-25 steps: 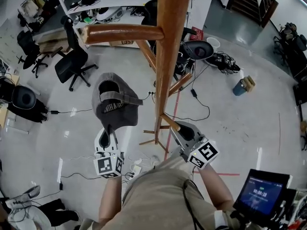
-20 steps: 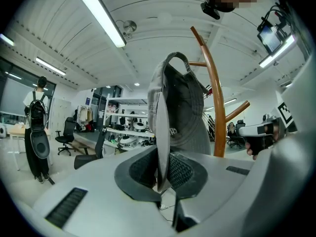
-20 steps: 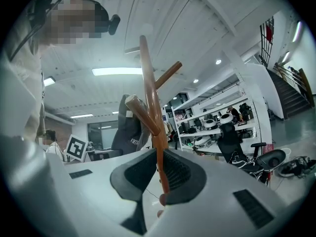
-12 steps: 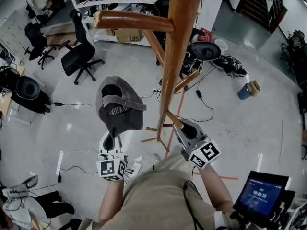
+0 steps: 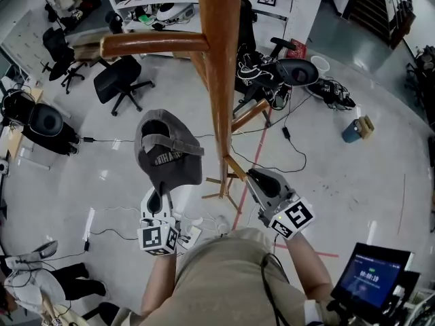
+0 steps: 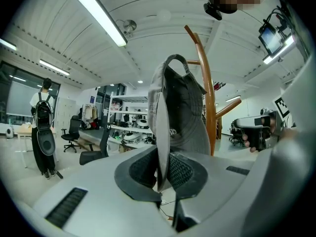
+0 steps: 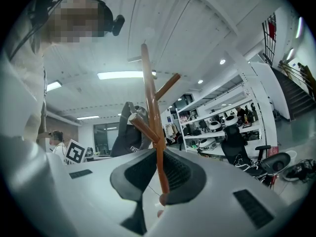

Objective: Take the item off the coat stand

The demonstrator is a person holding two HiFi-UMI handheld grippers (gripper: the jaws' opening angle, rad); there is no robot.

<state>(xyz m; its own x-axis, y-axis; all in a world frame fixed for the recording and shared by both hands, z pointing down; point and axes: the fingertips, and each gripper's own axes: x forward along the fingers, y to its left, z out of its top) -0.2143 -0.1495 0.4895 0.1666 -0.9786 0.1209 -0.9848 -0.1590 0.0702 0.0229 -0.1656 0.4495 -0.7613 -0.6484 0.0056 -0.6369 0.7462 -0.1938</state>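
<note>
My left gripper [image 5: 160, 197] is clamped on the brim of the grey cap [image 5: 166, 151], which hangs clear beside the coat stand [image 5: 221, 80]. My right gripper [image 5: 255, 180] pinches a lower peg [image 5: 236, 167], steadying it; I'd draw the cap away without snagging pegs

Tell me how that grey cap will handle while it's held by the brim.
Probably light: the left gripper carries the cap by a thin pinch on its brim alone. The crown, hanging free of the coat stand, likely flops and swings, since its fabric sags in folds. The brim looks stiffer, standing edge-on between the jaws.
</note>
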